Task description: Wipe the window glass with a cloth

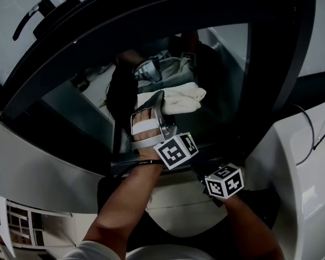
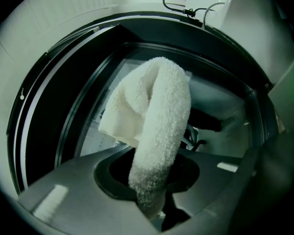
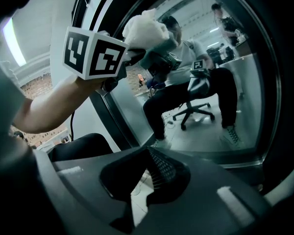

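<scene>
Your left tongs (image 2: pixel 149 199) are clamped tight on the white cloth (image 2: pixel 157 111). One thick fold rises from between the jaws, and the rest of it bunches up and out to the left. In the head view your left arm is raised, and the cloth sits at the middle of the window glass (image 1: pixel 222 80), right against the pane as far as can be seen. The glass is set in a dark frame (image 1: pixel 151 15), with a black handle (image 1: pixel 30 18) on the frame's upper left.

Your right tongs (image 3: pixel 151 168) are together with nothing between them. That hand is lower and to the right of the left one, close to the bottom edge of the frame and apart from the cloth.

From the right gripper view the left gripper's marker cube (image 3: pixel 93 53) stands just below the cloth, with your left forearm (image 3: pixel 44 106) stretching up to it. The pane there mirrors a seated person on an office chair (image 3: pixel 196 106). It is hard to tell which parts of the pane are reflection and which are seen through it.
</scene>
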Action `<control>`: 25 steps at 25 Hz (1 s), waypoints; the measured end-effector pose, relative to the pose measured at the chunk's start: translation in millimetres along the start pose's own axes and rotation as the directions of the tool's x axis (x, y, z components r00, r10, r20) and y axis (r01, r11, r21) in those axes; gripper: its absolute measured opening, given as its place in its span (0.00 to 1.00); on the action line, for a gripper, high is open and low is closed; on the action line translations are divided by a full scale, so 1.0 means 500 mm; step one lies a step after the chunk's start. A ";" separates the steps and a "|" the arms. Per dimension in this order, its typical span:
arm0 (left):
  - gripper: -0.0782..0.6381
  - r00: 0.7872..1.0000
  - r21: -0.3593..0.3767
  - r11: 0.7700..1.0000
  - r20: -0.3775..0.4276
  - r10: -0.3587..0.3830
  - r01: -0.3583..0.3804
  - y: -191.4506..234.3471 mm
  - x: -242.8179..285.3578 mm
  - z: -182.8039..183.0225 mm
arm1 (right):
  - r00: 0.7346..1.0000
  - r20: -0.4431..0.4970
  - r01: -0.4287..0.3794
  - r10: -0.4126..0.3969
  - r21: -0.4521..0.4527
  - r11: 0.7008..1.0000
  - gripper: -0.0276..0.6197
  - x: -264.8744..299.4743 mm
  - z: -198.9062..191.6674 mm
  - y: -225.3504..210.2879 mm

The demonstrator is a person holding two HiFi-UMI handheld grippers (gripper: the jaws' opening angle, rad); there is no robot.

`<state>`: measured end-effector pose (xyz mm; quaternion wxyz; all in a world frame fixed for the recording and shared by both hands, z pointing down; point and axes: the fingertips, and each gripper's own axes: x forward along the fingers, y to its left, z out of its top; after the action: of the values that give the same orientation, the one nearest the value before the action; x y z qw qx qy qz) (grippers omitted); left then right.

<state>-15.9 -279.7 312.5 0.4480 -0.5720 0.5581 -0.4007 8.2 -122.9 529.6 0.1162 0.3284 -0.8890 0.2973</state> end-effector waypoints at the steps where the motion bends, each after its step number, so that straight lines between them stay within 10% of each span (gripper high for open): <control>1: 0.27 1.000 0.000 1.000 0.000 -0.002 0.002 -0.004 0.000 -0.001 | 1.000 0.000 -0.001 0.001 0.000 1.000 0.04 0.000 -0.001 -0.001; 25: 0.27 0.989 0.028 0.990 -0.048 -0.138 0.140 -0.173 -0.011 -0.049 | 1.000 -0.022 -0.010 0.010 0.003 1.000 0.04 0.001 -0.019 0.002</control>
<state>-15.7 -277.8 402.4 0.4148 -0.5931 0.5207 -0.4527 7.3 -117.1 536.9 0.1240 0.3209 -0.8889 0.3026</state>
